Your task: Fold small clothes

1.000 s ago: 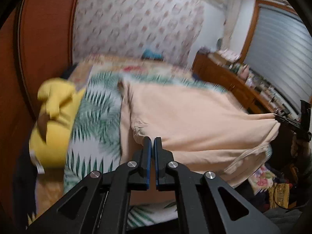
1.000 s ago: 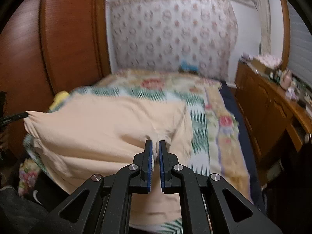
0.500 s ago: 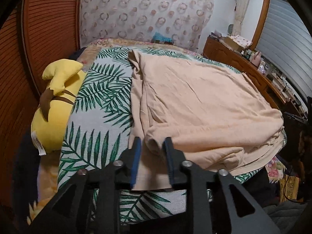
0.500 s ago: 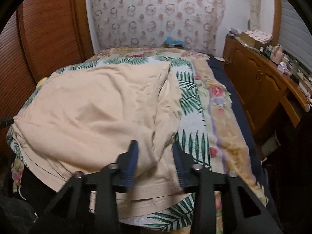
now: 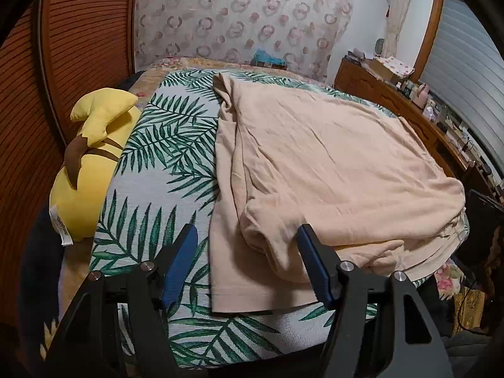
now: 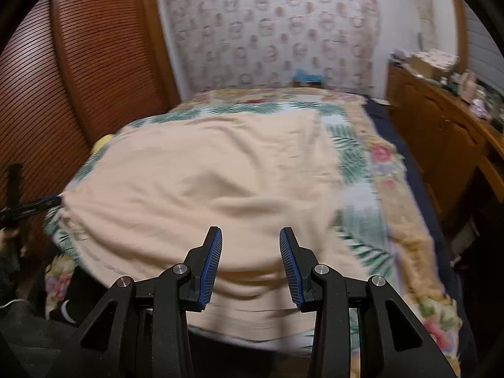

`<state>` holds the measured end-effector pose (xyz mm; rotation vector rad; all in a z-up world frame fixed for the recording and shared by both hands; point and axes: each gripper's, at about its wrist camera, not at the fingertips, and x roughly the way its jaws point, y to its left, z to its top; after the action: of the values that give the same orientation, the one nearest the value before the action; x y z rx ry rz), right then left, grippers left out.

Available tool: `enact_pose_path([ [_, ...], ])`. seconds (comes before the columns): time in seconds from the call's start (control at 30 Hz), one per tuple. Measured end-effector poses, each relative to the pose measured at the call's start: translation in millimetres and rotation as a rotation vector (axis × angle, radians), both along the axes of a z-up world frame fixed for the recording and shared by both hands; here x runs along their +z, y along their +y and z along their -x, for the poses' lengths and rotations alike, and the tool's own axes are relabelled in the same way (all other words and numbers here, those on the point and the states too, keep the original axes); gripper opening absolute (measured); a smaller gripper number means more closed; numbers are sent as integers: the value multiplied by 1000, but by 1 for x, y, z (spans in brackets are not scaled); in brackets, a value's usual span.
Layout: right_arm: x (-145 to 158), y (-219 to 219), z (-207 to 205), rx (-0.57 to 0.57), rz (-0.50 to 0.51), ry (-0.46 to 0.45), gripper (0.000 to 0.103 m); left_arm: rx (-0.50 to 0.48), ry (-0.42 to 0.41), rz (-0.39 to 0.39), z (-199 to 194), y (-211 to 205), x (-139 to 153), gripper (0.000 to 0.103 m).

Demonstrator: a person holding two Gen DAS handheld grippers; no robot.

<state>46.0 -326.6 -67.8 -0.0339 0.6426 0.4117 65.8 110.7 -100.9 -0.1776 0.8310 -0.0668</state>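
Lying folded on palm-print bedspread (image 5: 163, 145): peach shirt (image 5: 330, 163), soft, light, limp. Left gripper (image 5: 247, 264) wide open, empty, straddling near hem; right gripper (image 6: 250, 261) likewise empty. Best pinched at hem corners, probably.

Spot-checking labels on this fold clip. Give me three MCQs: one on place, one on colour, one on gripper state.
1. Where does the shirt lie?
A. on the palm-print blanket
B. on the dresser
C. on the floor

2. What colour is the plush beside the blanket?
A. green
B. yellow
C. blue

3. How does the left gripper stand?
A. shut on the shirt
B. shut on nothing
C. open, one finger on each side of the shirt's near corner

Key: 1 A, the shirt is spread over the leaf print. 2 B, the toy is yellow with brown trim. 3 C, the blue pads stand wide apart. The right gripper is open too.
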Motion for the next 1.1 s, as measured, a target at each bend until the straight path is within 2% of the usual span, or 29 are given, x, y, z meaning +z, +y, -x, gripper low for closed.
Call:
enact_pose_path([
  [0.2,-16,41,9,147,6,51,39,1,29,-6,-3,-3,-9,67],
  [0.27,-23,52,10,186,23,66,34,0,38,-8,-3,-4,-12,67],
  [0.33,-32,62,8,217,37,88,33,-1,31,-18,-2,-6,-12,67],
  [0.5,-46,87,-9,255,73,106,31,-1,24,-31,-2,-8,-13,69],
  [0.77,-50,127,-17,276,182,55,31,-6,17,-35,-2,-10,-13,71],
  [0.93,-54,139,-9,264,248,17,5,-7,12,-32,-3,-10,-14,73],
  [1.1,-54,144,4,319,220,53,2,1,7,-25,-2,-9,-14,73],
])
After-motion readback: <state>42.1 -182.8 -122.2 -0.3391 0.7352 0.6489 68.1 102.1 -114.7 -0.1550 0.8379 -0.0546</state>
